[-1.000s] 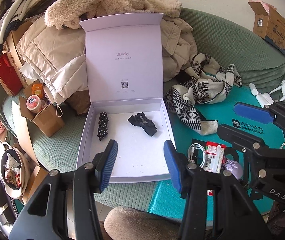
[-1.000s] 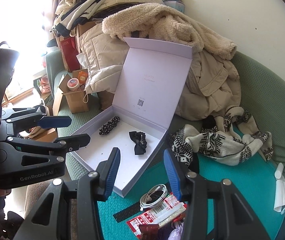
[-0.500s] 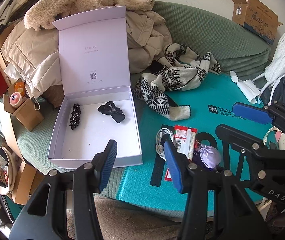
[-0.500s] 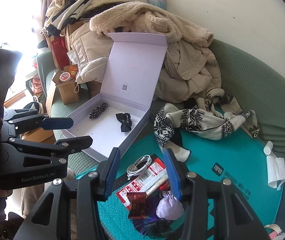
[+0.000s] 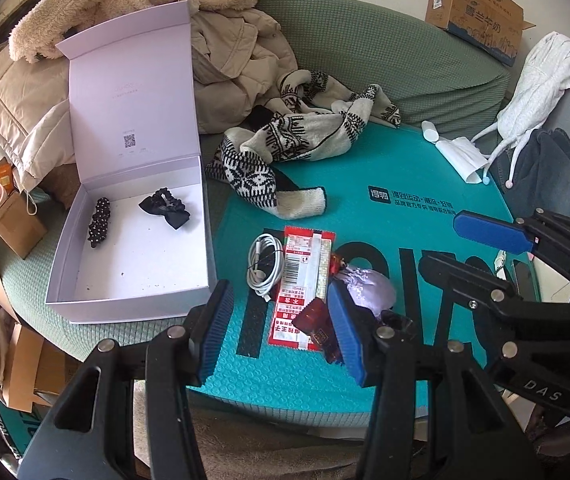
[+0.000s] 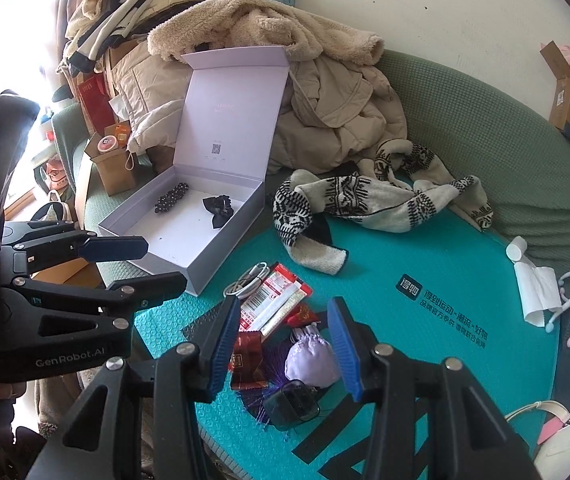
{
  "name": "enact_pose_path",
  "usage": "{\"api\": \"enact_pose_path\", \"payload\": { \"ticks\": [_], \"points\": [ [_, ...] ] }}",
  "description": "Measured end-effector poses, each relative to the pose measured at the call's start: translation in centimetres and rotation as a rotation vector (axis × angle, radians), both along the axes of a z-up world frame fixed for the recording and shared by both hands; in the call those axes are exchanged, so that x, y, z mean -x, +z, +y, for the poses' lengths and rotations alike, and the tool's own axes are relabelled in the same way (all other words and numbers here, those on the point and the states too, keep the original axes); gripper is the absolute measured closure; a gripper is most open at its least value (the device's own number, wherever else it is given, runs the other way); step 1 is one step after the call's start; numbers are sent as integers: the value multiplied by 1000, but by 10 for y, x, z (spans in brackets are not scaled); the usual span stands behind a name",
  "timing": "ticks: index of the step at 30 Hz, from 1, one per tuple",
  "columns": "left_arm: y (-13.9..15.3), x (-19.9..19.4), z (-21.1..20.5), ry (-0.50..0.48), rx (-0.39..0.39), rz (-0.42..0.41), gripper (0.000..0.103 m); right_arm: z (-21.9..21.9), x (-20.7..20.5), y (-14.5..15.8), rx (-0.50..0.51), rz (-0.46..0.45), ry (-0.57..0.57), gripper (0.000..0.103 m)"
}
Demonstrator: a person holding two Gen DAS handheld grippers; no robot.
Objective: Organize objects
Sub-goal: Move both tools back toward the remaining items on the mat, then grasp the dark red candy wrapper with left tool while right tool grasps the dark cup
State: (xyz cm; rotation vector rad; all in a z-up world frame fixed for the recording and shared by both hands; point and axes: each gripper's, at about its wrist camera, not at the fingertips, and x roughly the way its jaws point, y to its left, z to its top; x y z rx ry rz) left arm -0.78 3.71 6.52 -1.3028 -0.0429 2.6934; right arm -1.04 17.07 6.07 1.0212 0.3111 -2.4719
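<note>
An open lilac gift box holds a beaded black hair clip and a black bow. To its right, on a teal mailer, lie a coiled white cable, red-and-white packets, red wrappers, a lilac pouch and a small dark item. My left gripper hovers open over the packets, holding nothing. My right gripper stands open above the pouch and wrappers, also holding nothing. Each gripper shows in the other's view, side by side.
A patterned knit scarf lies behind the small items. Beige coats pile up on the green sofa behind the box. A cardboard carton sits at the back right, white tissue at the mailer's right edge, a small brown box far left.
Both grippers have moved to the right and slightly down, from over the gift box to over the small items on the teal mailer. Their jaws look unchanged.
</note>
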Motion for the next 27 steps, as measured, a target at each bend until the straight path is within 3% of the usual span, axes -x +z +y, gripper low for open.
{"api": "enact_pose_path", "payload": {
  "ticks": [22, 27],
  "points": [
    [-81, 5, 19, -31, -72, -126, 56, 31, -4, -68, 14, -126, 9, 58],
    [-98, 10, 20, -38, -70, -152, 56, 35, 0, -84, 27, -153, 21, 50]
  ]
}}
